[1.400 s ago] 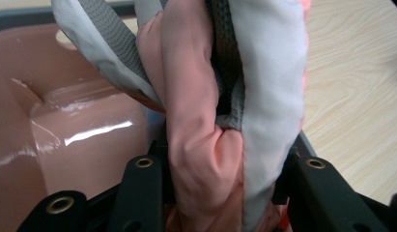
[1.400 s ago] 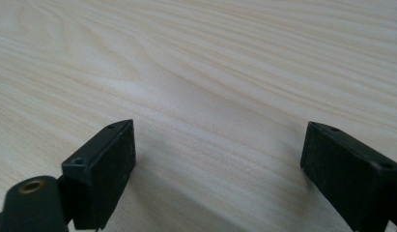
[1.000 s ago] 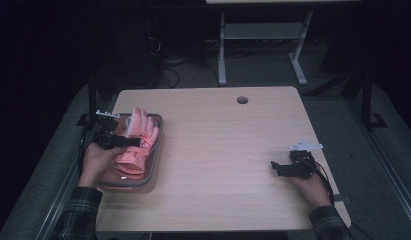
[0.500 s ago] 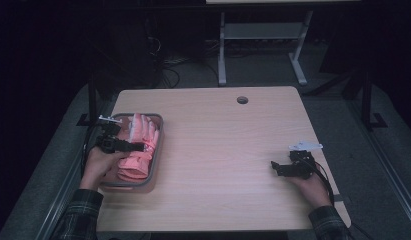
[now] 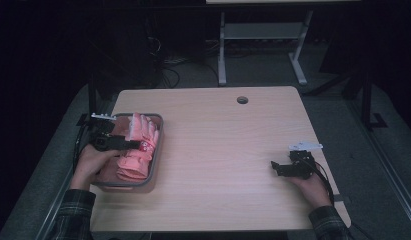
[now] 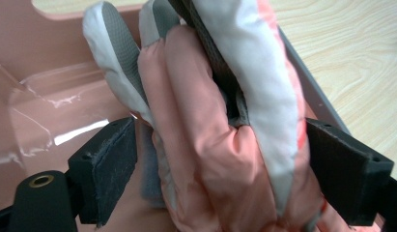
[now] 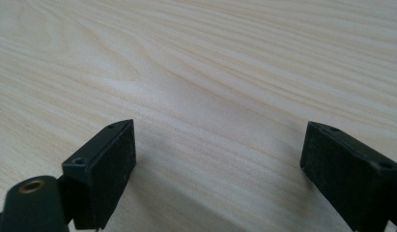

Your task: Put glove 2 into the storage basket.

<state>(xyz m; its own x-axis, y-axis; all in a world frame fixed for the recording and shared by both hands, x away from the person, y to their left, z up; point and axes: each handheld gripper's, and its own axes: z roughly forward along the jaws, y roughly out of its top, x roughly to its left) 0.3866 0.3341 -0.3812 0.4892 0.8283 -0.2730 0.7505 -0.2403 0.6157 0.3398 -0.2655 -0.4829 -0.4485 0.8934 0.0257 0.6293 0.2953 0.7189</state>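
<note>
Pink glove (image 6: pixel 225 145) sits between the wide-open left tongs (image 6: pixel 220 169), unclamped; close squarely before lifting from the tray (image 5: pixel 155 150). Right tongs (image 7: pixel 220 169) gape empty.

Noted salmon-pink gloves (image 6: pixel 220 159) with white panels and grey, finely dotted grip patches on the fingers, lying in a tray (image 5: pixel 158 145) with a grey rim and a glossy pink inside. Saw a pale beige table (image 5: pixel 228 165) with a light wavy wood grain and one dark round hole near its far edge. Found both the left gripper (image 6: pixel 220 164) and the right gripper (image 7: pixel 220 164) matte black, each with a small brass-coloured ring at its base, and a dark green plaid on the person's sleeves (image 5: pixel 75 215).
</note>
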